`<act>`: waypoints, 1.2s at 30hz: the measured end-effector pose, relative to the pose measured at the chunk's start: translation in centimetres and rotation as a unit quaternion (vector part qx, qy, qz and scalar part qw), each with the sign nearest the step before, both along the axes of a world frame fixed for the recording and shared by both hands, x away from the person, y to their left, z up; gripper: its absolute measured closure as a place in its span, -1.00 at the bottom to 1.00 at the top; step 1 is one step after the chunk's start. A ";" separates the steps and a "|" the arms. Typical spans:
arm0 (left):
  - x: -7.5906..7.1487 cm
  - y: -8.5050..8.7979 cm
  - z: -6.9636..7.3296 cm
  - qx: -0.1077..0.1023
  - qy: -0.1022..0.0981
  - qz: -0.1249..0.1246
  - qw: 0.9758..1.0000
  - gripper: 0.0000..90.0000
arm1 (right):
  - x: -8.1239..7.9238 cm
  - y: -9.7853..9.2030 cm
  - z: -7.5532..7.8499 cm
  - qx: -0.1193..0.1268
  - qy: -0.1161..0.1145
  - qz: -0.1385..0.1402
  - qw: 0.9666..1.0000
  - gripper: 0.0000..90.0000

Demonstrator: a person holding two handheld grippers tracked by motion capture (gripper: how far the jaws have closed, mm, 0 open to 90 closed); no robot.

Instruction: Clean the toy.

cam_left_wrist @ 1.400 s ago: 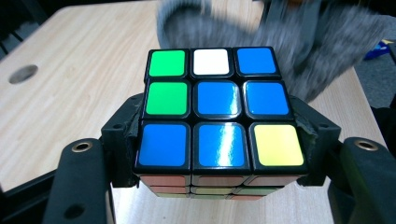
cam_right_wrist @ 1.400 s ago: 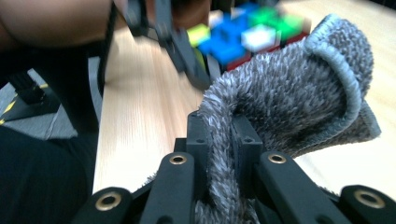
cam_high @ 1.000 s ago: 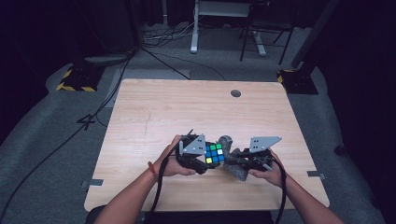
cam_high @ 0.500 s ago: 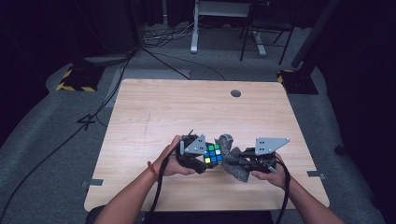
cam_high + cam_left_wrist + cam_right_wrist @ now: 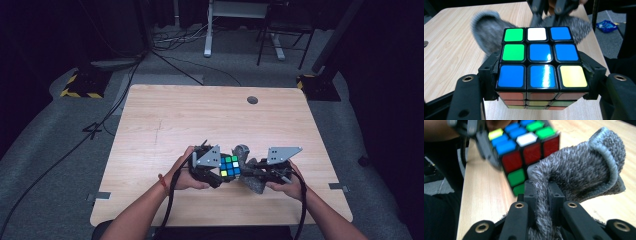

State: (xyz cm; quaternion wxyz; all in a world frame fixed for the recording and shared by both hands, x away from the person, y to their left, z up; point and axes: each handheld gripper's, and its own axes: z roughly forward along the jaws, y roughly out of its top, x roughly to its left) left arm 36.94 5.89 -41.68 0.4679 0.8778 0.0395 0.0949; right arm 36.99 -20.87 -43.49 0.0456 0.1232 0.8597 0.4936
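A colour puzzle cube (image 5: pixel 229 166) is held just above the wooden table (image 5: pixel 200 120) near its front edge. My left gripper (image 5: pixel 218 172) is shut on the cube (image 5: pixel 541 58), its pads pressing the cube's two sides; the top face shows blue, green, white and yellow squares. My right gripper (image 5: pixel 250 175) is shut on a grey fuzzy cloth (image 5: pixel 247 167). In the right gripper view the cloth (image 5: pixel 579 175) is pinched between the jaws and its folded end lies against the cube's (image 5: pixel 524 152) red and green side. The cloth (image 5: pixel 486 30) bulges behind the cube.
A round cable hole (image 5: pixel 252 100) sits in the table's far right part. The rest of the tabletop is bare wood. Beyond the table are cables on the floor, a desk leg (image 5: pixel 207 30) and a chair base (image 5: pixel 277 45). A blue packet (image 5: pixel 607 26) lies on the floor.
The right gripper with the cloth has shifted slightly to the right along the cube's side. The left gripper and cube have stayed in place.
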 end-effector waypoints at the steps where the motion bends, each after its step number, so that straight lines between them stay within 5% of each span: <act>1: 0.1 0.2 0.0 -0.003 0.003 0.003 1.000 -0.26 | -0.1 0.1 -0.1 -0.004 0.002 0.003 1.000 0.81; 7: 0.8 0.9 -0.3 0.001 0.009 0.024 1.000 -0.26 | -1.1 0.2 0.4 0.013 -0.004 0.035 0.999 0.80; 14: 0.5 0.4 -1.0 0.008 0.020 0.013 1.000 -0.26 | -1.0 0.1 1.5 0.036 -0.024 0.022 0.999 0.80; 18: -0.2 -0.4 -1.0 0.013 0.016 -0.005 1.000 -0.26 | -0.6 -0.1 1.6 0.024 -0.029 0.000 0.999 0.81; 21: -0.2 -0.2 -0.6 -0.009 0.026 -0.014 1.000 -0.26 | -0.4 -0.3 1.2 0.019 -0.019 -0.002 1.000 0.81; 28: -0.1 0.6 0.4 -0.025 0.014 0.007 1.000 -0.26 | -0.5 0.3 -0.1 -0.013 -0.006 0.011 1.000 0.80; 32: 0.2 0.6 0.0 -0.013 0.013 0.012 1.000 -0.26 | -0.9 0.6 -0.3 -0.024 -0.009 0.019 0.999 0.80; 36: 0.5 0.5 -0.6 0.006 0.016 0.015 1.000 -0.26 | -1.2 0.3 0.4 0.001 -0.014 0.026 1.000 0.80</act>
